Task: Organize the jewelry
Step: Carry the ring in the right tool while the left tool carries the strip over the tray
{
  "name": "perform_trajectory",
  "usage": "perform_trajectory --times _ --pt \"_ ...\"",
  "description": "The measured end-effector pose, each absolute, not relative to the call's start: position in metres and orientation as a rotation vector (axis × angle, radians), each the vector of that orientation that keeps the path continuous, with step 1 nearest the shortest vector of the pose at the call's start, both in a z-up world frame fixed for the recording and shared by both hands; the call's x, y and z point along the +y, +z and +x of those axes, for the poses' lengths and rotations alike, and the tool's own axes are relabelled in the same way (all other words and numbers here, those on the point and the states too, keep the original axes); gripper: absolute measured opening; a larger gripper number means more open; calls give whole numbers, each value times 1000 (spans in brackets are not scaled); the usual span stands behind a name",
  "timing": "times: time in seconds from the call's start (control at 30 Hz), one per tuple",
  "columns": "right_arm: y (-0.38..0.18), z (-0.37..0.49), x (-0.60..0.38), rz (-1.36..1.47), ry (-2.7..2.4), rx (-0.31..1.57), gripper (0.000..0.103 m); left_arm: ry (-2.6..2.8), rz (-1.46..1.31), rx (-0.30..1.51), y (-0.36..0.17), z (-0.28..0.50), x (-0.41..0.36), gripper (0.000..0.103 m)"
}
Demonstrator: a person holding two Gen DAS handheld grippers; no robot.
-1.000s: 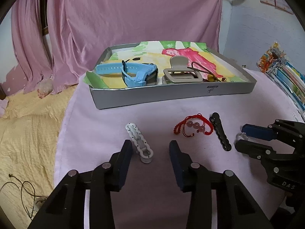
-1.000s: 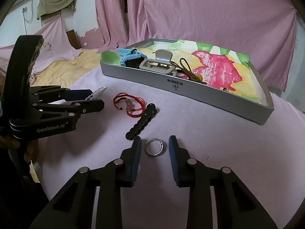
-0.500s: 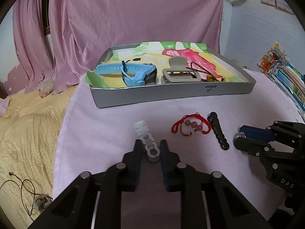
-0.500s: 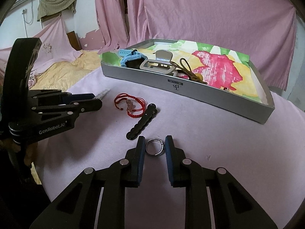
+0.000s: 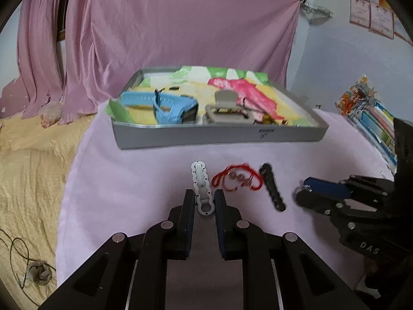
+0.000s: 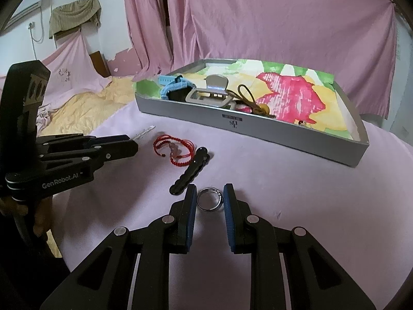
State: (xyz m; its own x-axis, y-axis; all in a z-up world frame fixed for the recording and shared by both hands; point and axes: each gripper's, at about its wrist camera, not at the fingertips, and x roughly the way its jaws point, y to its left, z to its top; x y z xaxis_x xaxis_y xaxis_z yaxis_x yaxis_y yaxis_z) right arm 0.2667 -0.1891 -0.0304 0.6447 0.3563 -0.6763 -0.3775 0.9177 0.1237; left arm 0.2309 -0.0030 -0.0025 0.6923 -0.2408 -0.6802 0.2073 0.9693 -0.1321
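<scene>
On the pink table, my left gripper point(image 5: 204, 202) is shut on the near end of a white wavy hair clip point(image 5: 200, 180), which points away toward the tray. That clip's tip point(image 6: 144, 131) sticks out past the left gripper in the right wrist view. My right gripper point(image 6: 209, 199) is shut on a silver ring point(image 6: 209, 199), with both pads touching its sides. Between the two grippers lie a red cord bracelet point(image 5: 237, 179) point(image 6: 175, 147) and a black wavy hair clip point(image 5: 272, 191) point(image 6: 189, 171). The right gripper point(image 5: 304, 192) shows at the right of the left wrist view.
A grey tray point(image 5: 219, 139) point(image 6: 258, 129) at the back holds a blue watch point(image 5: 167, 106), a beige claw clip point(image 5: 227, 108) and a brown cord point(image 6: 247, 98) on a flowered liner. A yellow blanket point(image 5: 31, 160) lies beyond the table's left edge. Colourful packets point(image 5: 371, 113) sit at the right.
Both grippers have shut: the left one moved forward and clamped the white clip, the right one narrowed onto the ring. The bracelet and black clip have not moved.
</scene>
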Motion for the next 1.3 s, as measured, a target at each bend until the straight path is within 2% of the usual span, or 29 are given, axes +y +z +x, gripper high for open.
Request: perform_trajectory --times 0.43,0.67,1.3 --pt "0 292 -204 16 384 675 18 -231 -109 654 28 265 -4 14" --pt "14 327 -205 25 349 644 19 -264 -94 652 33 298 -16 14" --pt "-19 405 -216 74 229 766 19 -253 -114 785 23 365 -28 14"
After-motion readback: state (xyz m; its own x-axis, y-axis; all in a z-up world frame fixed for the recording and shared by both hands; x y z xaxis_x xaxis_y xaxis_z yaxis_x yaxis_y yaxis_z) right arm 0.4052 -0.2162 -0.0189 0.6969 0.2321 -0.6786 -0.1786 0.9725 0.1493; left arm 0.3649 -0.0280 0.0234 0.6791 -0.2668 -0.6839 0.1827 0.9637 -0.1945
